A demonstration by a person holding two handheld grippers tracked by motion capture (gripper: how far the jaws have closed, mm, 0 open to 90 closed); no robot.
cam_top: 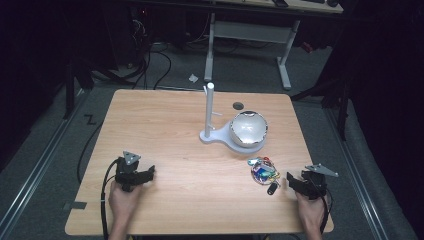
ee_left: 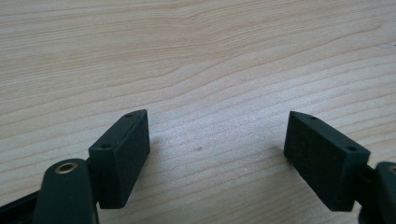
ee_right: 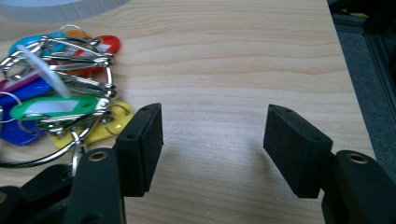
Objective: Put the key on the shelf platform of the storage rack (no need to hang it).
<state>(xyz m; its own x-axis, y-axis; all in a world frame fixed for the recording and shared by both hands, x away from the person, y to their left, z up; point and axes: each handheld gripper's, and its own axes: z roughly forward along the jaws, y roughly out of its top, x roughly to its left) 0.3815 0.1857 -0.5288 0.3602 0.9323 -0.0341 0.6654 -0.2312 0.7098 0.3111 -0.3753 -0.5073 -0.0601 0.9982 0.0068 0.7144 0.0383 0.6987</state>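
The wooden table [cam_top: 165, 125] carries a white stand with an upright post [cam_top: 209, 112] near its centre, and a shiny metal bowl [cam_top: 248, 128] sits on the stand's base just right of the post. Nearer the person, toward the right front of the table, lies a bunch of key tags [cam_top: 263, 170] in mixed colours, threaded on metal rings; a small dark cylindrical piece [cam_top: 272, 189] lies just at its near edge. The right gripper [cam_top: 294, 181] rests low over the table at the front right, held in the right hand [cam_top: 310, 212], just beside the bunch and to its right. In the right gripper view its jaws stand wide apart with bare wood between them and nothing in their grasp; the key tags [ee_right: 56, 100] lie outside the left jaw, a yellow tag [ee_right: 109, 125] close against that jaw's outer face, though contact cannot be confirmed. The left gripper [cam_top: 147, 172] sits at the front left of the table, held in the left hand [cam_top: 122, 197], well apart from the bunch and the stand. In the left gripper view its jaws are likewise spread wide, holding nothing, with only plain wood grain [ee_left: 210, 70] beneath and between them. A dark round opening [cam_top: 238, 105] is set in the tabletop behind the bowl.
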